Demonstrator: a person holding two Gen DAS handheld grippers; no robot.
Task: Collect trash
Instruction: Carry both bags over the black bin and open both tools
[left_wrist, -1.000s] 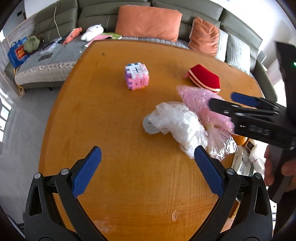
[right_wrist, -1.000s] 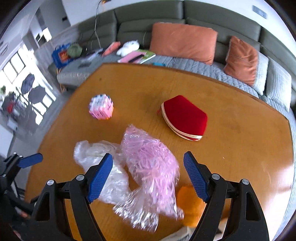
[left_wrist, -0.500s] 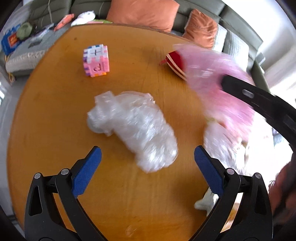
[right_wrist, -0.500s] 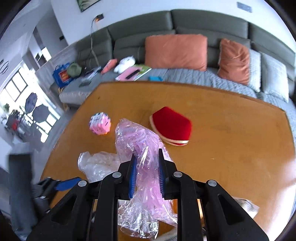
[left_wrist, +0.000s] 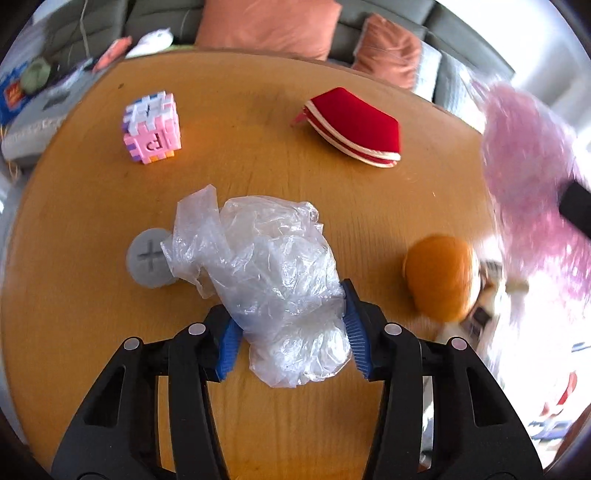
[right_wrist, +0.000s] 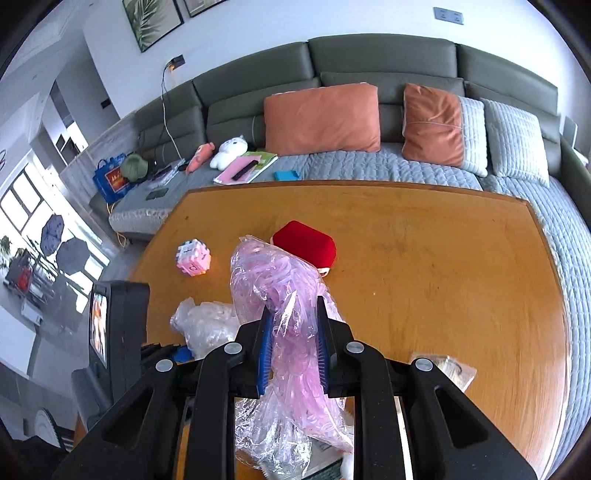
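Note:
My left gripper (left_wrist: 291, 328) is shut on a crumpled clear plastic bag (left_wrist: 266, 273) that lies on the wooden table (left_wrist: 258, 110); the blue pads press its near end. My right gripper (right_wrist: 293, 343) is shut on a pink plastic bag (right_wrist: 284, 306) and holds it lifted above the table; the bag hangs below the fingers. The pink bag shows blurred at the right of the left wrist view (left_wrist: 532, 177). The clear bag also shows in the right wrist view (right_wrist: 207, 325).
On the table are a pink puzzle cube (left_wrist: 151, 127), a red pouch (left_wrist: 354, 125), a grey round cap (left_wrist: 149, 256) and an orange round thing (left_wrist: 439, 277). A packet (right_wrist: 443, 369) lies at the table's near right edge. A sofa with cushions (right_wrist: 321, 118) stands behind.
My left gripper moved onto the clear bag and shut on it. My right gripper shut on the pink bag and lifted it up and to the right.

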